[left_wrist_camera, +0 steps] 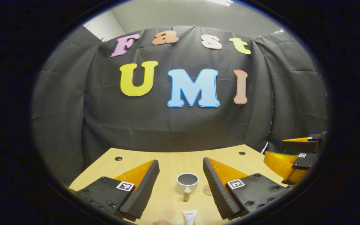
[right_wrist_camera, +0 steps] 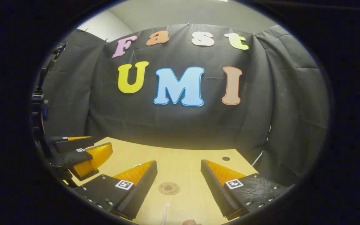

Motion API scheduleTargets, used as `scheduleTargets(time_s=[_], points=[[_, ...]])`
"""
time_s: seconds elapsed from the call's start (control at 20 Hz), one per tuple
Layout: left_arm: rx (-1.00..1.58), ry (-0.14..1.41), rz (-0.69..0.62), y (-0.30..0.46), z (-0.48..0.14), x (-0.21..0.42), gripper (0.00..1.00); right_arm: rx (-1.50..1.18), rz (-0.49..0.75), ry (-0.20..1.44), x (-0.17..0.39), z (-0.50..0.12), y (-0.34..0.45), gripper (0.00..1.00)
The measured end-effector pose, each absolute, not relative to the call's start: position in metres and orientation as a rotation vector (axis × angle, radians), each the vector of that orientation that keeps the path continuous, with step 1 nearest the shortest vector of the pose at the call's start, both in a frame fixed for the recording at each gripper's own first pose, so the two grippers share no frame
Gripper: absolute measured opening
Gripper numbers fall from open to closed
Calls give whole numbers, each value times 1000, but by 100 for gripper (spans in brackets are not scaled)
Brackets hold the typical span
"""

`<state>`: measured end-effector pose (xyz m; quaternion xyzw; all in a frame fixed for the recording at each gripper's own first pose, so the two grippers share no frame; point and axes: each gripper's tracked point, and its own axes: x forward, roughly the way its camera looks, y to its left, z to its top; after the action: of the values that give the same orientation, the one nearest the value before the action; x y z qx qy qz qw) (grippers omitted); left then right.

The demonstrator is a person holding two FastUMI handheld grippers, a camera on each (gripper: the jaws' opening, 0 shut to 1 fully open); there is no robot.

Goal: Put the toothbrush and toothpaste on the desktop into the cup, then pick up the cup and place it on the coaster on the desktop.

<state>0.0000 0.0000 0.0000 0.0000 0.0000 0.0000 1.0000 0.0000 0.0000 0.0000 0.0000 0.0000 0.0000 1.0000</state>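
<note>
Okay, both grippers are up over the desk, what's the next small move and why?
Probably lower the open left gripper toward the toothpaste. It lies on the desk just in front of the empty cup, between that gripper's fingers. The right gripper is open too, with the toothbrush near it.

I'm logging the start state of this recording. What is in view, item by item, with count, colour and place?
Desk: one, light wood, with dark round holes near its far corners.
Cup: one, white outside, dark inside, upright mid-desk.
Small bottle: one, beige, just in front of the cup.
Toothpaste: one, white tube, at the near edge.
Coaster: one, round, brown, flat on the desk.
Toothbrush: one, white, near the coaster.
Backdrop: one, black cloth, behind the desk.
Left tool: one, open above the desk.
Right tool: one, open above the coaster.
</note>
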Motion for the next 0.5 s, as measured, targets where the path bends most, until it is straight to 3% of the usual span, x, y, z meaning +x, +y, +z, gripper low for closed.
scheduleTargets(time_s=[0.5], points=[[-16,37,-11,-1,-10,1,91,1,4,19,1,-5,4,91]])
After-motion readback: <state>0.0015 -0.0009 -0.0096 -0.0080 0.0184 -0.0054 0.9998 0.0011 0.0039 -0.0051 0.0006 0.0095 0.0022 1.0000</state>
